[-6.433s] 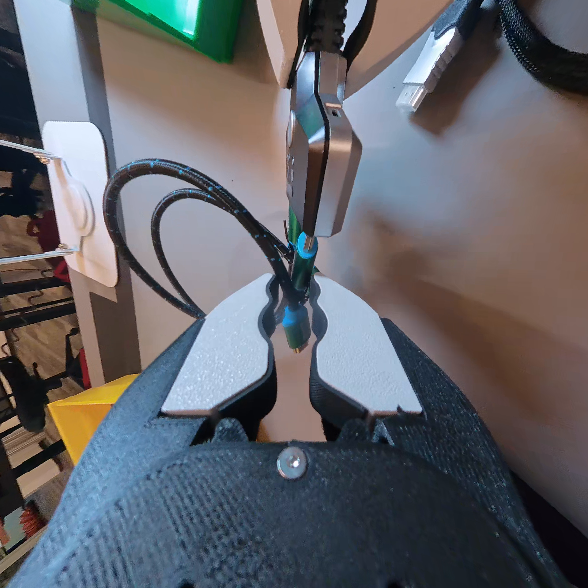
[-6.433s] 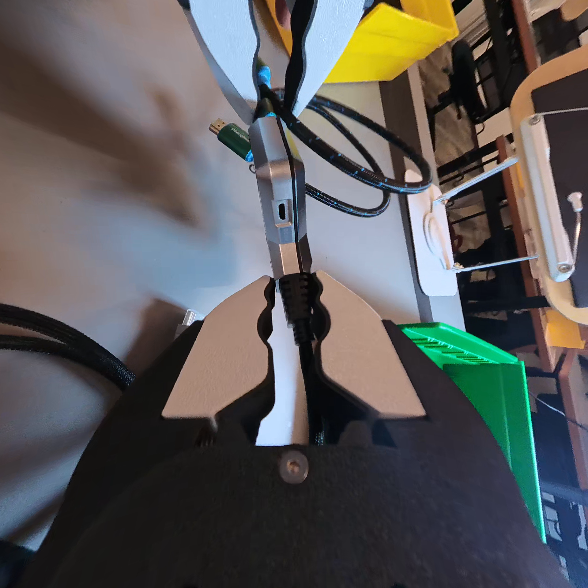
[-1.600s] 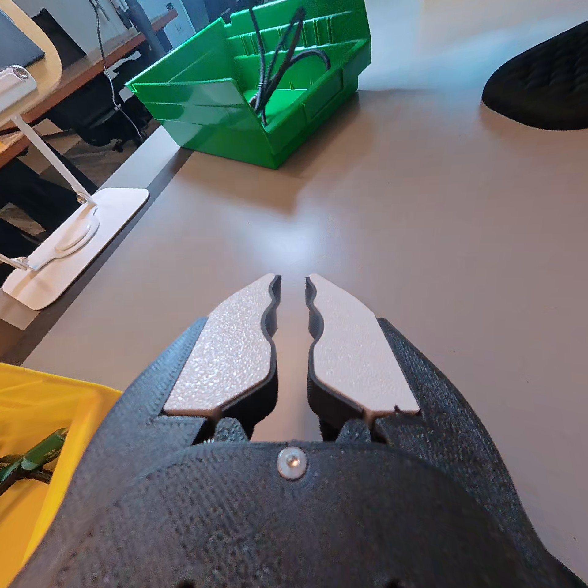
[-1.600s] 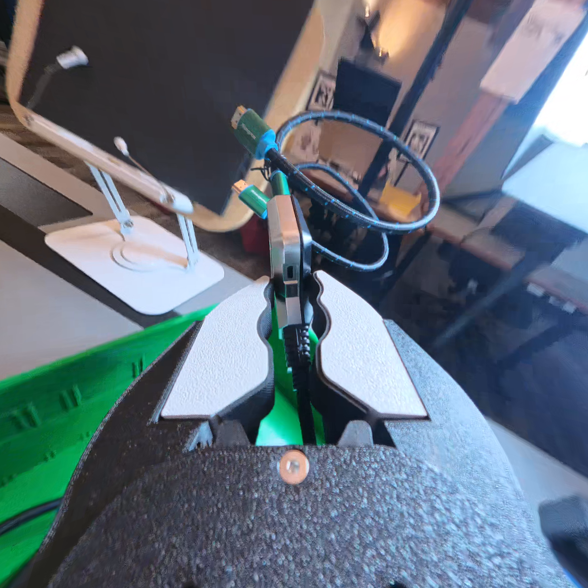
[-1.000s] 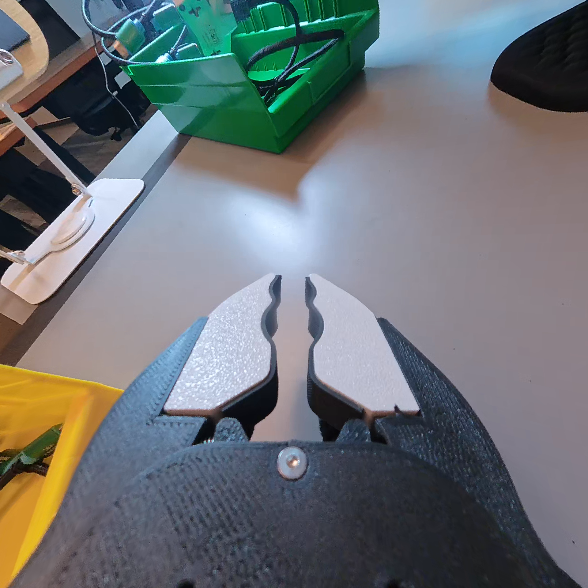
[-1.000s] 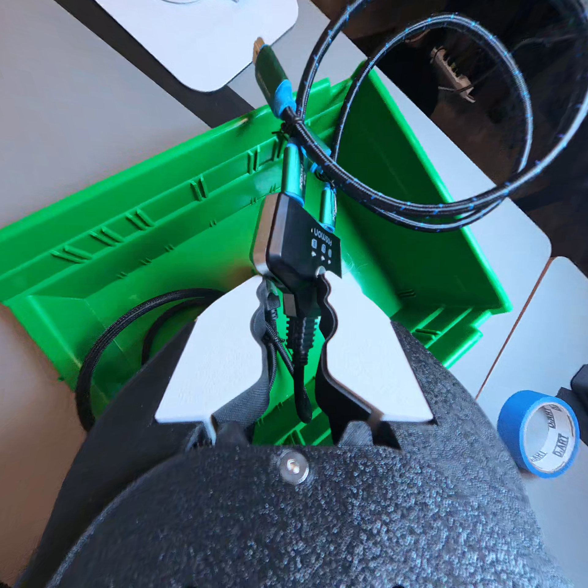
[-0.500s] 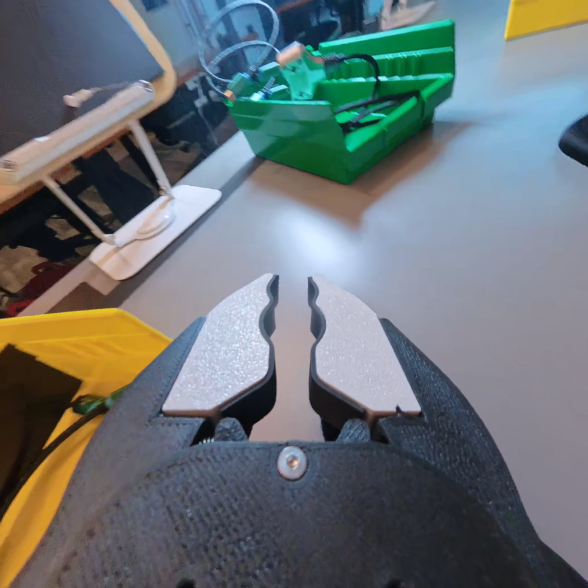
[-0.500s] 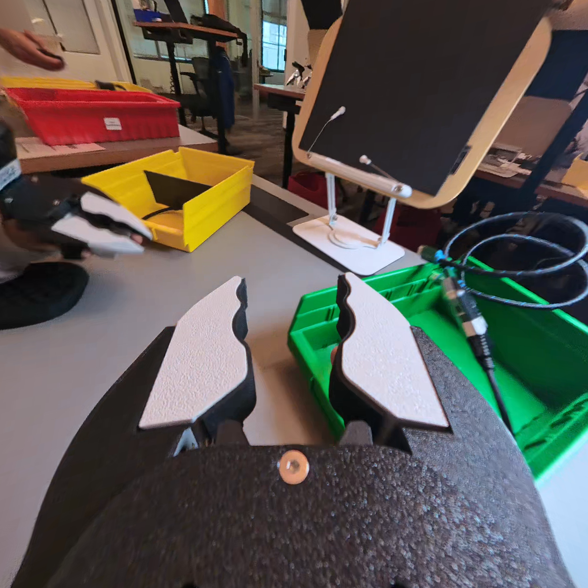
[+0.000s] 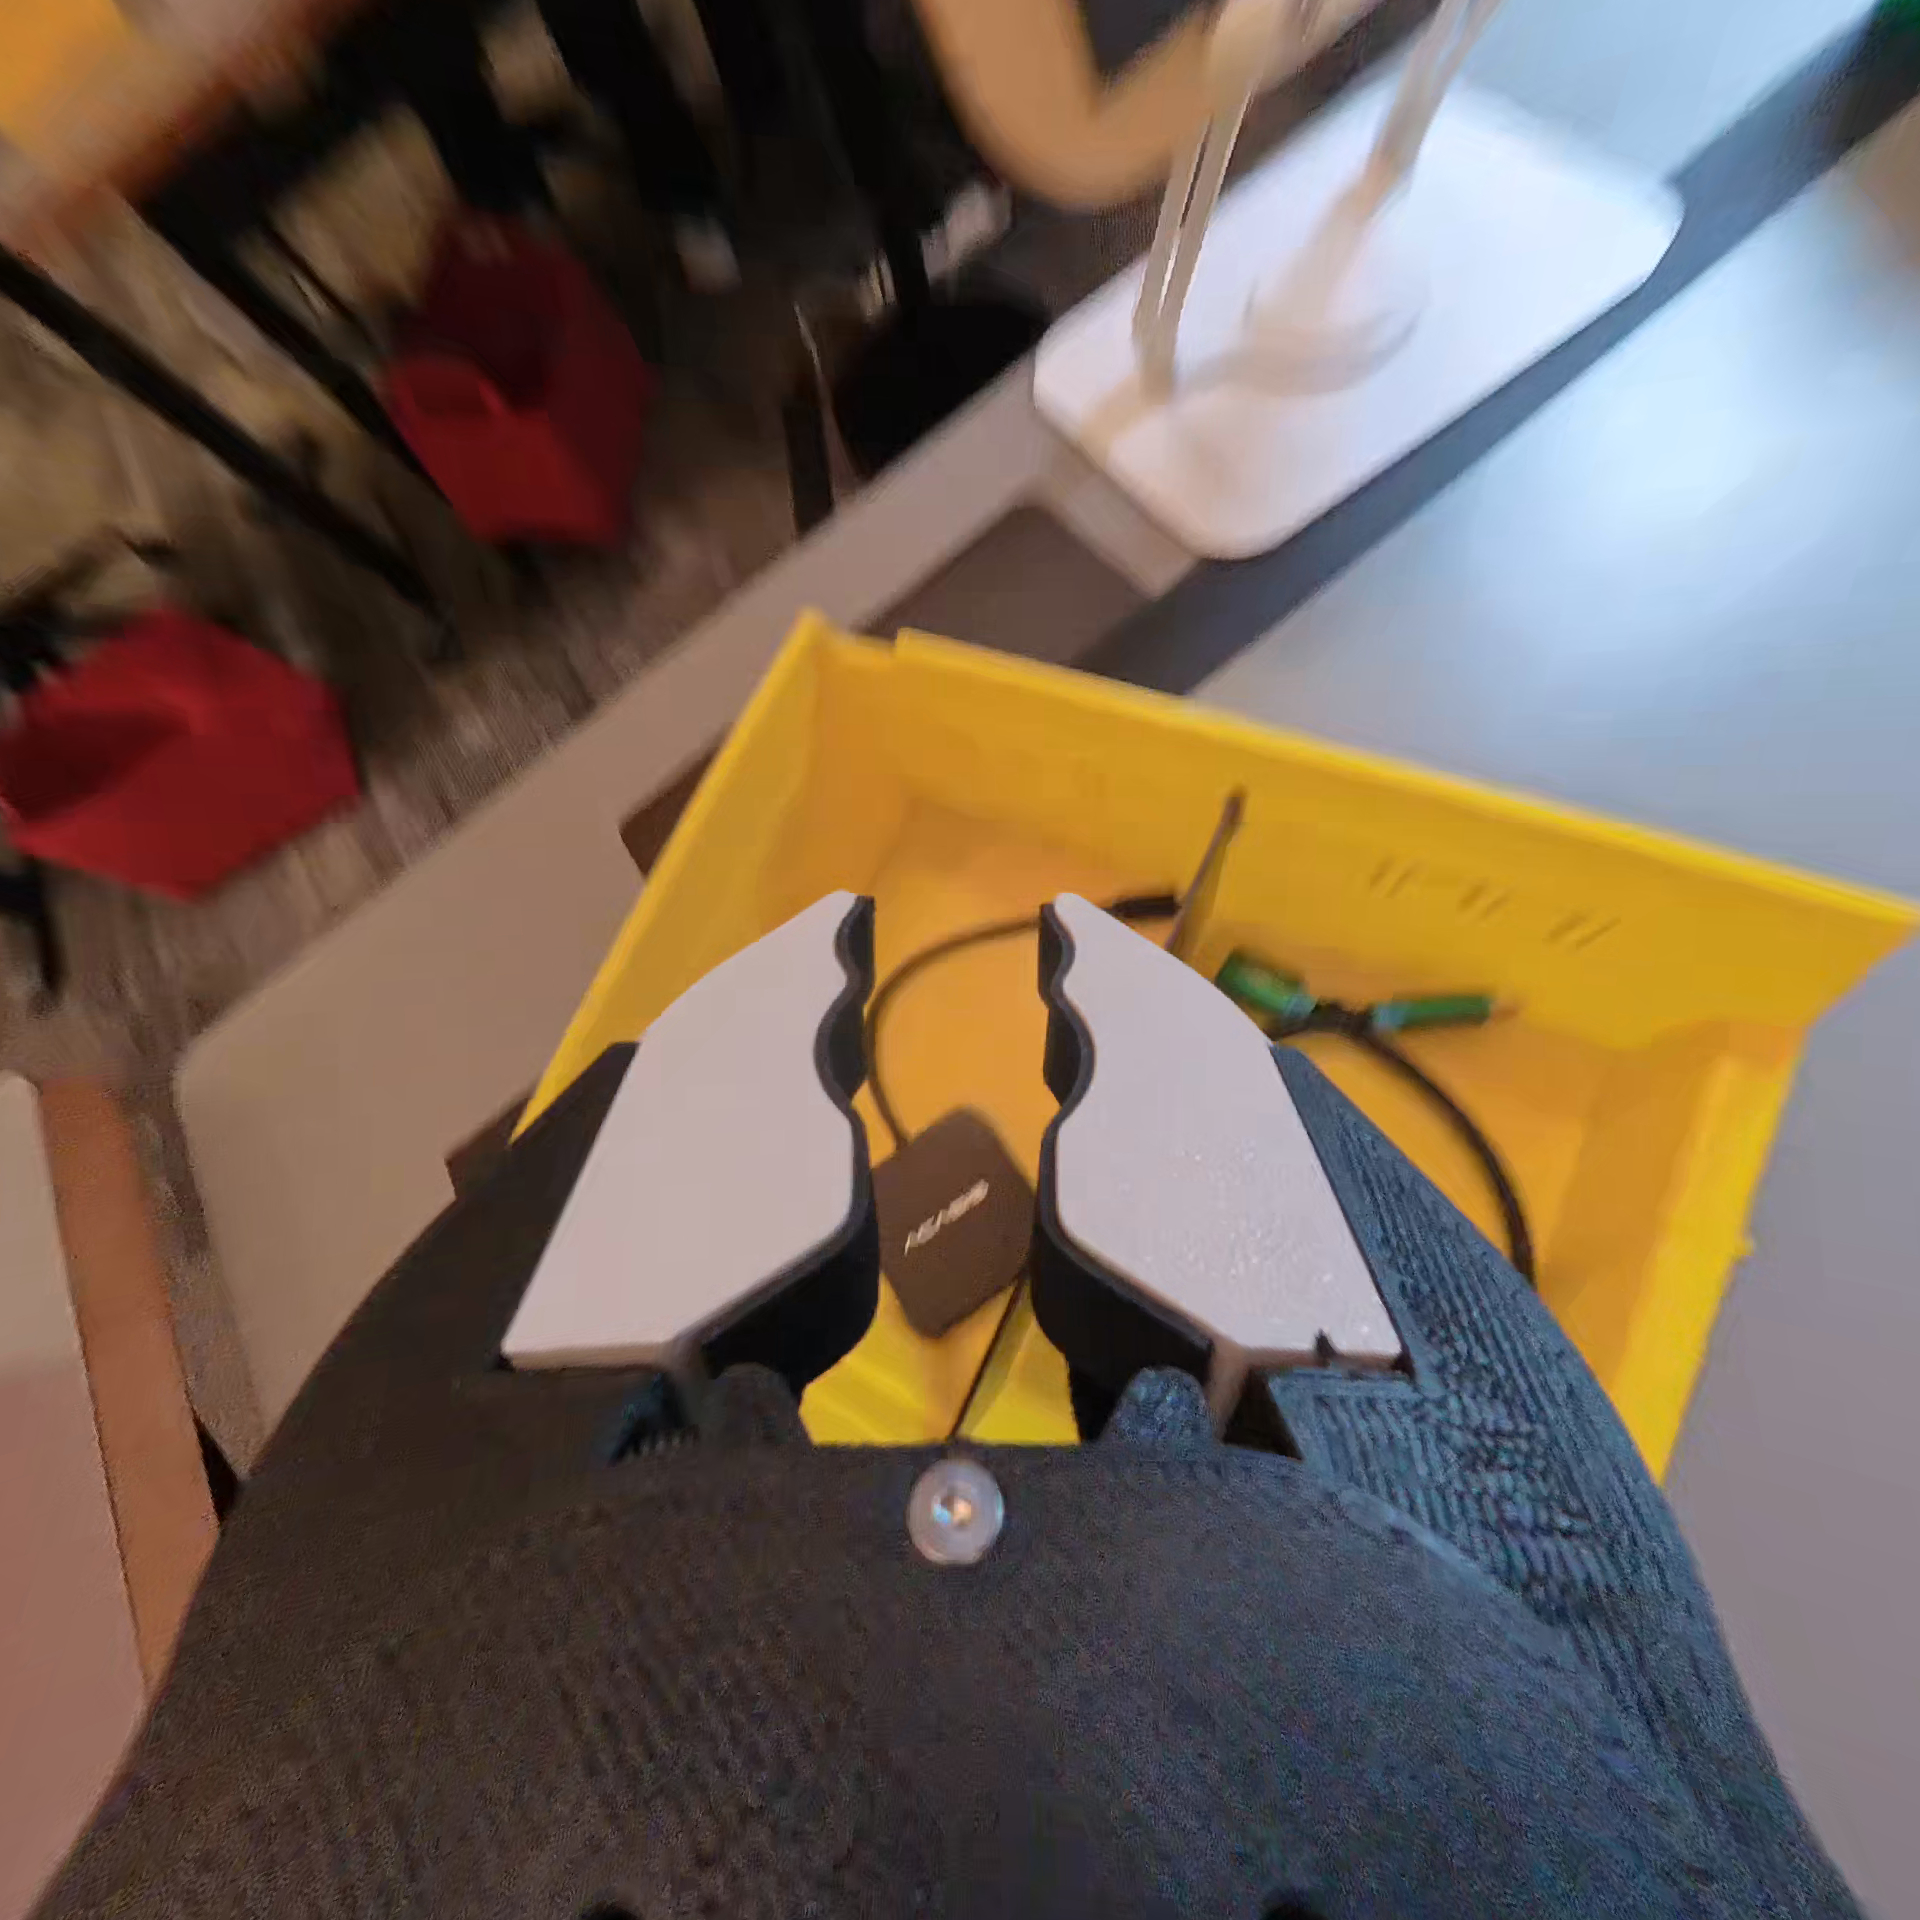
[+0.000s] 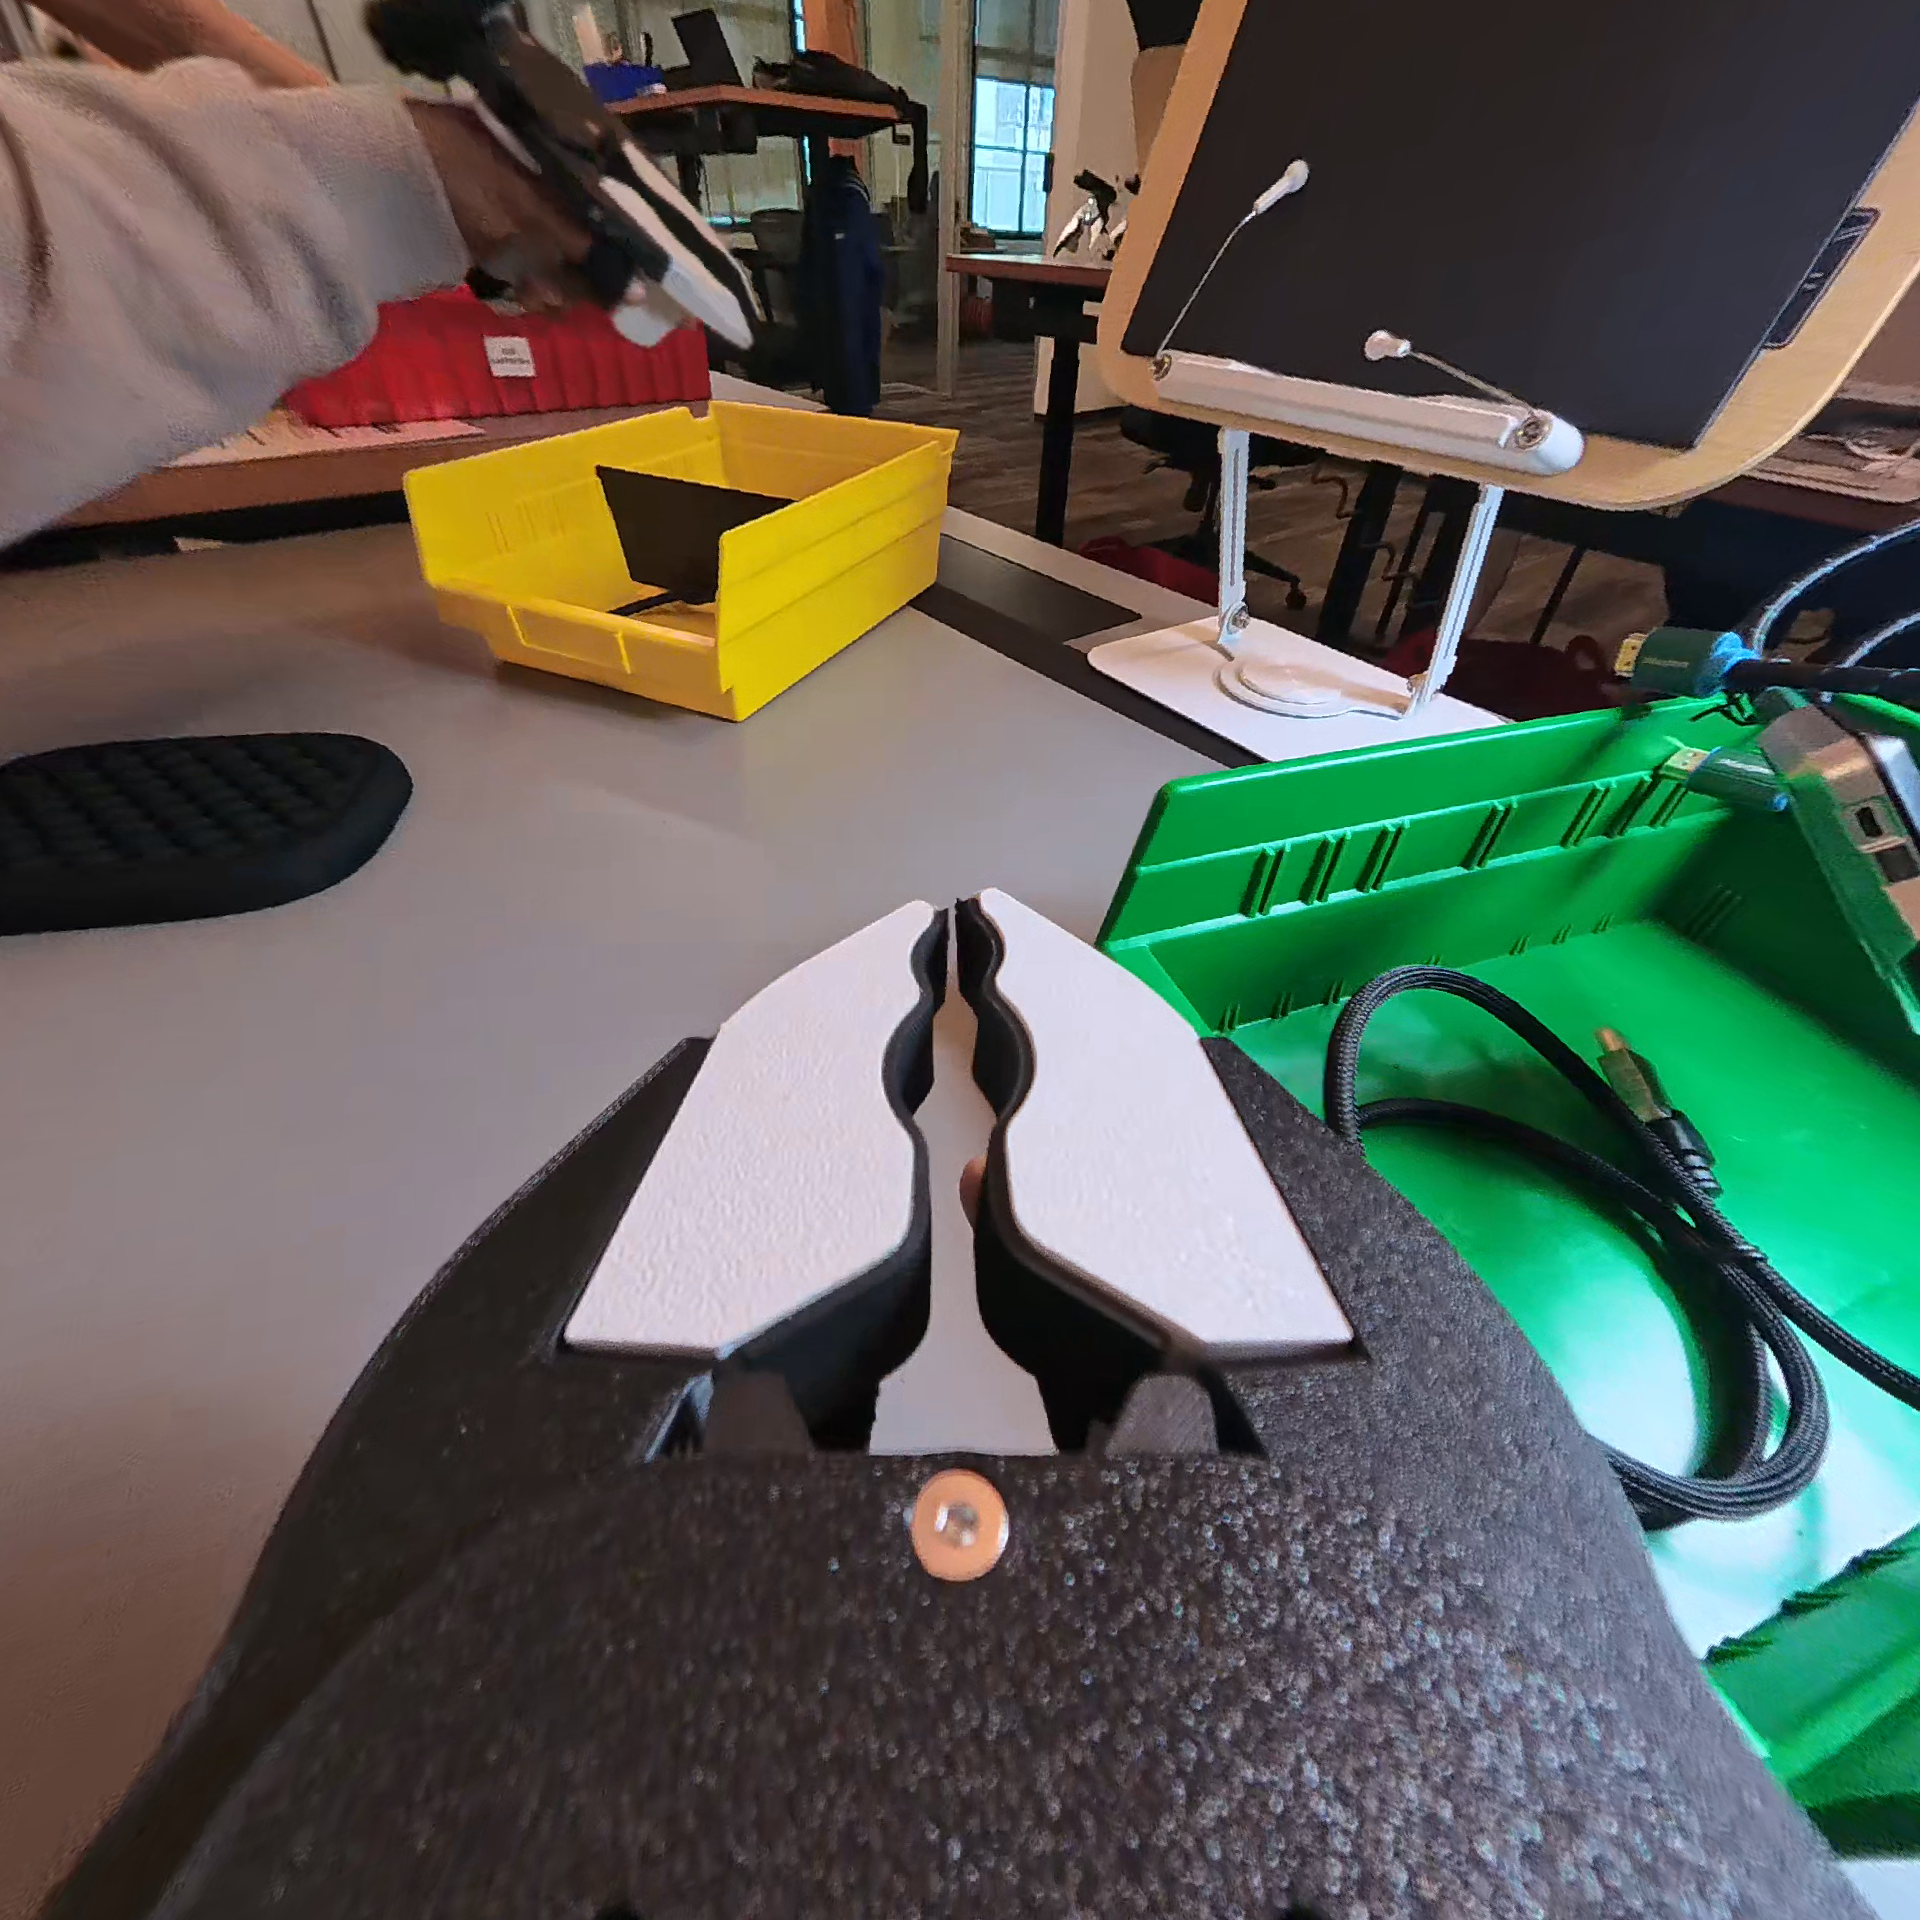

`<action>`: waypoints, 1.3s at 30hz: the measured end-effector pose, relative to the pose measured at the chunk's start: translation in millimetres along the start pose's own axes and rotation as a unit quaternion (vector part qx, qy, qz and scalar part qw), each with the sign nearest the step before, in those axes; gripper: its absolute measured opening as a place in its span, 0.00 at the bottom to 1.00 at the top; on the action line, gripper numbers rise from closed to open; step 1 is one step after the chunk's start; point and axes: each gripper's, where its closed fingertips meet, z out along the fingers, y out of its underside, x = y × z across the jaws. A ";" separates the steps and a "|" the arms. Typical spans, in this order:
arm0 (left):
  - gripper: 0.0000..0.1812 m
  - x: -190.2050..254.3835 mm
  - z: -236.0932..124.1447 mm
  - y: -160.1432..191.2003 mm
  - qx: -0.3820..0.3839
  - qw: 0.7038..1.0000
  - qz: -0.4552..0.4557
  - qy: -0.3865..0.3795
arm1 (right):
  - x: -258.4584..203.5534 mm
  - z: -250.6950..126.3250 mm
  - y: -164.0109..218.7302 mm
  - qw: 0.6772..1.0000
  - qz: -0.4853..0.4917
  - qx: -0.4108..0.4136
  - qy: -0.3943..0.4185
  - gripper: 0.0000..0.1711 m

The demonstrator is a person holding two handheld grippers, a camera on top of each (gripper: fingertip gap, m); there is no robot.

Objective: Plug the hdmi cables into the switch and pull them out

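Observation:
In the left wrist view my left gripper (image 9: 951,914) is open and empty above a yellow bin (image 9: 1351,821). In the bin lie a black switch (image 9: 951,1216) with a thin black cable and green plugs (image 9: 1262,987). In the right wrist view my right gripper (image 10: 954,904) is shut and empty, low over the grey table beside a green bin (image 10: 1403,862). A grey switch (image 10: 1860,821) with green HDMI plugs (image 10: 1673,655) leans on that bin's far corner. A black braided cable (image 10: 1662,1195) is coiled inside. The left gripper (image 10: 675,270) shows at upper left, above the yellow bin (image 10: 675,561).
A tablet on a white stand (image 10: 1455,208) stands at the table's far edge, between the bins; its base also shows in the left wrist view (image 9: 1403,416). A black textured pad (image 10: 187,821) lies at left. A red bin (image 10: 499,353) sits on another desk behind. The gap from one gripper's tips to the other's is roughly 50 cm. Between my right fingertips and the grey switch (image 10: 1860,821) there is roughly 20 cm.
My right gripper let the switch and cables go into the green bin, drew back and shut. My left gripper swung left over the yellow bin and opened wider.

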 end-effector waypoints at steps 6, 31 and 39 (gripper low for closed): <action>0.19 -21.4 56.7 89.9 -0.246 0.967 0.003 0.064 | 0.9 -0.6 17.3 1.000 -0.012 -0.021 -0.007 0.02; 0.31 0.8 71.4 162.5 -0.550 0.818 0.025 0.168 | 3.7 11.2 42.3 0.997 0.017 -0.063 -0.035 0.02; 0.28 -27.7 54.8 110.1 -0.444 0.885 0.052 0.130 | 2.0 8.2 39.5 0.998 0.013 -0.057 -0.038 0.02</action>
